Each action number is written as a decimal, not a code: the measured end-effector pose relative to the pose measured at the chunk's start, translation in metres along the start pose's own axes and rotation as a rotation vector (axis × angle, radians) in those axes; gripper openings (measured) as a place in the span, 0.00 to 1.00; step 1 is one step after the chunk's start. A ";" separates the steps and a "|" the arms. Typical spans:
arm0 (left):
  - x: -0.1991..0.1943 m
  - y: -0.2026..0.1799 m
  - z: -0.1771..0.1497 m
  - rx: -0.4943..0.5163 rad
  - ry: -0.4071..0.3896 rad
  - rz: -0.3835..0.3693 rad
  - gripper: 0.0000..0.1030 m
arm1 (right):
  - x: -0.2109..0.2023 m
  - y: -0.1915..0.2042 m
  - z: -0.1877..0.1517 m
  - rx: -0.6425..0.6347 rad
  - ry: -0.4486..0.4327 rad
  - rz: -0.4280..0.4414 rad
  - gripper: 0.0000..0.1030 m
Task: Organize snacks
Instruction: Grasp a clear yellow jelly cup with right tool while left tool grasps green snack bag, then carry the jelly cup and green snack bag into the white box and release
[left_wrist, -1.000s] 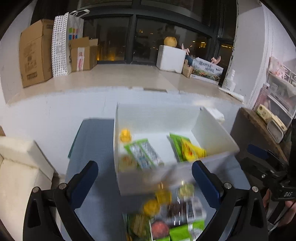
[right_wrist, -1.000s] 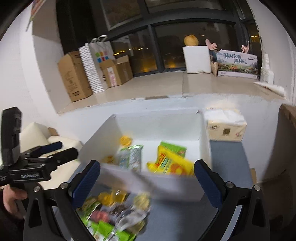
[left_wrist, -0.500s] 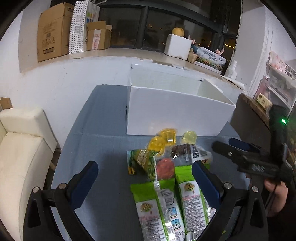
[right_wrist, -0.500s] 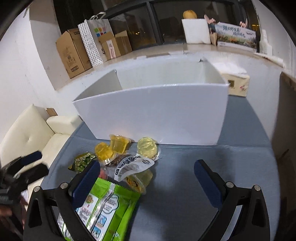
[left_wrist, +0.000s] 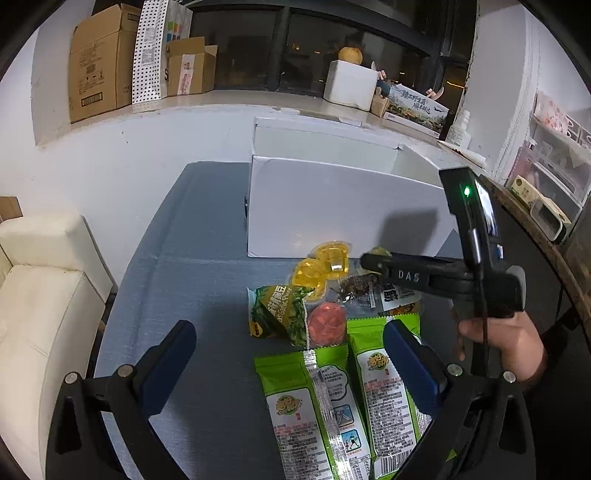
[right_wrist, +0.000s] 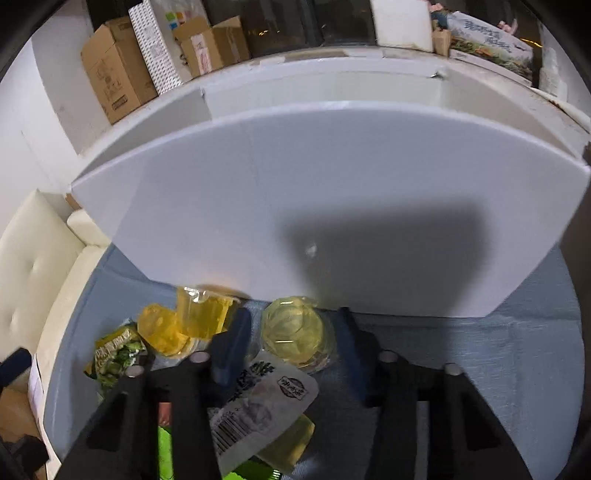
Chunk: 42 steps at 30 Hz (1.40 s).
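The right gripper (right_wrist: 293, 338) is partly closed around a pale jelly cup (right_wrist: 295, 334), its fingers (right_wrist: 236, 339) at the cup's sides; firm contact I cannot tell. The cup is clear and yellowish, at the white box's (right_wrist: 332, 206) foot, at 6 o'clock. The left gripper (left_wrist: 290, 356) is wide open, holding nothing, above the green packets (left_wrist: 314, 406).

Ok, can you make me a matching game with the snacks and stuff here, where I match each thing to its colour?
Things:
1. jelly cup between the right gripper's fingers
2. round jelly beside the pea packet
3. big box
4. two long packets

Colours:
a. white
b. bright green
c. pale yellow
d. red

Pairs: 1-c, 2-d, 3-a, 4-b
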<state>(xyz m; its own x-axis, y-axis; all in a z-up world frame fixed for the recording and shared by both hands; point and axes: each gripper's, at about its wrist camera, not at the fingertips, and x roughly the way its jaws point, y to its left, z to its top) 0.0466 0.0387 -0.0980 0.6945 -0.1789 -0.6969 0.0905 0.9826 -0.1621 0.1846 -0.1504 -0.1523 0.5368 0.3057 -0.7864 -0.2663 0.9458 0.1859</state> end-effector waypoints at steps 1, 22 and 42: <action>0.000 0.001 0.000 -0.003 -0.001 0.004 1.00 | 0.000 0.000 -0.001 -0.004 -0.004 0.001 0.35; 0.077 0.028 0.005 -0.053 0.164 -0.013 1.00 | -0.123 -0.008 -0.036 -0.015 -0.240 0.028 0.35; 0.056 0.013 0.017 -0.068 0.092 -0.093 0.44 | -0.148 0.011 -0.065 -0.051 -0.268 0.075 0.34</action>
<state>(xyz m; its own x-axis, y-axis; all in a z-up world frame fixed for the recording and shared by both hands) 0.0988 0.0427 -0.1272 0.6166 -0.2758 -0.7374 0.1003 0.9565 -0.2738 0.0505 -0.1925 -0.0724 0.7051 0.3987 -0.5863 -0.3496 0.9149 0.2018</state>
